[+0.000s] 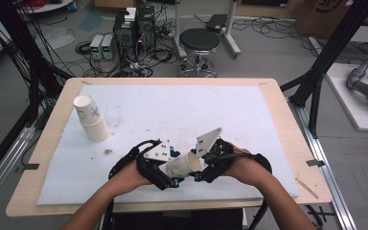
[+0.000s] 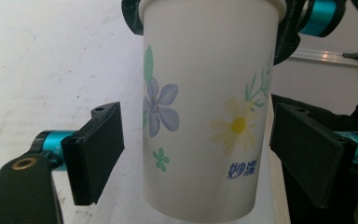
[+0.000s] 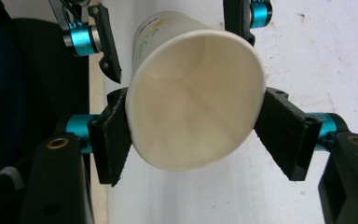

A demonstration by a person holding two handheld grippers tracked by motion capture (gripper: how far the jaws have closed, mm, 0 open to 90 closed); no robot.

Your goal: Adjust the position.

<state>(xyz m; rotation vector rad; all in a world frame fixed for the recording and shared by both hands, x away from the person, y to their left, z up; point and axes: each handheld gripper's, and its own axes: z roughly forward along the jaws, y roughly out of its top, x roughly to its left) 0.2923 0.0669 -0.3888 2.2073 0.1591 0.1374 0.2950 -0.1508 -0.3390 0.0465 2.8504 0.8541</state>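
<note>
White paper cup with painted flowers (image 1: 184, 165) is in the air above the near edge of the white foam mat (image 1: 172, 110), between the two hands. It lies almost on its side. Its long axis runs from the right gripper (image 1: 202, 165) to the left gripper (image 1: 165, 173): the open rim points to the right one and the closed bottom to the left one.

In the right gripper view, the two black pads press on the rim of the cup (image 3: 193, 93) from both sides, so the right gripper (image 3: 193, 135) is grasping the cup at its mouth. In the left gripper view, the cup body (image 2: 205, 112) stands between the jaws of the left gripper (image 2: 200, 149), but a gap shows on each side; these jaws are released and do not touch the wall.

I judge that the next move is for the left jaws to clench on the lower body, which is already centred between them.

A stack of similar paper cups (image 1: 91, 119) stands well apart at the far left of the mat.
</note>
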